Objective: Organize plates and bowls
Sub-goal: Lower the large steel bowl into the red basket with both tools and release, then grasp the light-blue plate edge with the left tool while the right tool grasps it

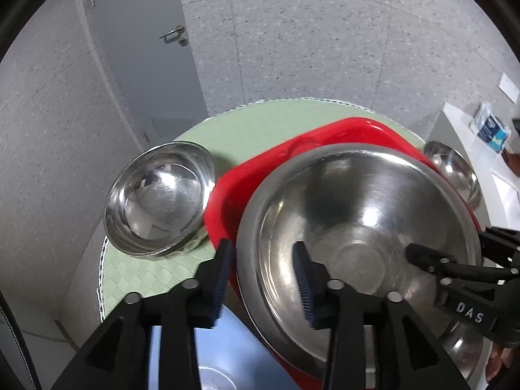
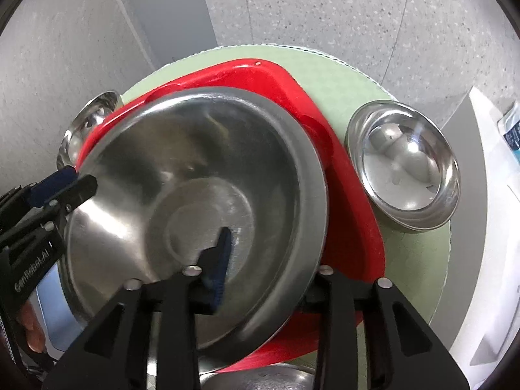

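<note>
1. Left wrist view: the large steel bowl [image 1: 357, 243] sits on the red tray [image 1: 325, 133], apparently just set there for stacking, with a small bowl [image 1: 159, 198] to its left on the green mat [image 1: 260, 120]. The left gripper [image 1: 263, 276] straddles the bowl's left rim, jaws spread and apparently clear of it.

2. Right wrist view: the right gripper [image 2: 269, 260] straddles the near-right rim, one finger [image 2: 221, 260] inside; contact unclear. Another small bowl [image 2: 403, 169] waits to the right.
</note>
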{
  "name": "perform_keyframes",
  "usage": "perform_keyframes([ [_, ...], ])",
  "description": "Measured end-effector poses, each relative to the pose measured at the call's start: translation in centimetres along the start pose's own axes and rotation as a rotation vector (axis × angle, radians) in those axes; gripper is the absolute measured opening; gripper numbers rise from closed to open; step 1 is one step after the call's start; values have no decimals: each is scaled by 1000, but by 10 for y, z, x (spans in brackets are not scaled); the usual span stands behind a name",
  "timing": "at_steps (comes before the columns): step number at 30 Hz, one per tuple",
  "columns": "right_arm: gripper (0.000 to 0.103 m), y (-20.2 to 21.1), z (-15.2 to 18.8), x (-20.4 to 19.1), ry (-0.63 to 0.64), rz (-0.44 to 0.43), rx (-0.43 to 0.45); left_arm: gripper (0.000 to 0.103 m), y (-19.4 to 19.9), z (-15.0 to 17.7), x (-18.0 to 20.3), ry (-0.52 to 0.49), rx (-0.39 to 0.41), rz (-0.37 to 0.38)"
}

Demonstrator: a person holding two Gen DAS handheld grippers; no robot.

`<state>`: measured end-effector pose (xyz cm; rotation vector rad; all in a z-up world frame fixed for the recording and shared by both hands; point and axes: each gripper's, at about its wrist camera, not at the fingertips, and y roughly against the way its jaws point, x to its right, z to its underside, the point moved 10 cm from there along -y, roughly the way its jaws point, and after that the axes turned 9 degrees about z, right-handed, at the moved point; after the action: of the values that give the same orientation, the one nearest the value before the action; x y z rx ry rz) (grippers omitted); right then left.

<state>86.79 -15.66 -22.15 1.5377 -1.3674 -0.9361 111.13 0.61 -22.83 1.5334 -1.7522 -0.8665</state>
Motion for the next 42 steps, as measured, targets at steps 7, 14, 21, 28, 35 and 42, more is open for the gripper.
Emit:
perform_keyframes([
  [7, 54, 12, 0, 1, -7, -2, 10, 77, 23, 7, -14, 29, 50, 5],
  [14, 63, 56, -2, 4, -13, 64, 141, 85, 69, 39, -91, 147, 116, -91],
  [21, 63, 91, 26, -50, 12, -48, 235, 85, 100, 106, -141, 262, 131, -154],
  [28, 66, 92, 78, -99, 37, -87, 262, 85, 108, 167, -141, 321, 82, -123],
  [35, 66, 76, 112, -125, 66, -69, 250, 85, 112, 201, -133, 336, 42, -75],
  [42, 66, 46, 123, -140, 82, -77, 201, 69, 106, 214, -123, 339, 6, -11],
])
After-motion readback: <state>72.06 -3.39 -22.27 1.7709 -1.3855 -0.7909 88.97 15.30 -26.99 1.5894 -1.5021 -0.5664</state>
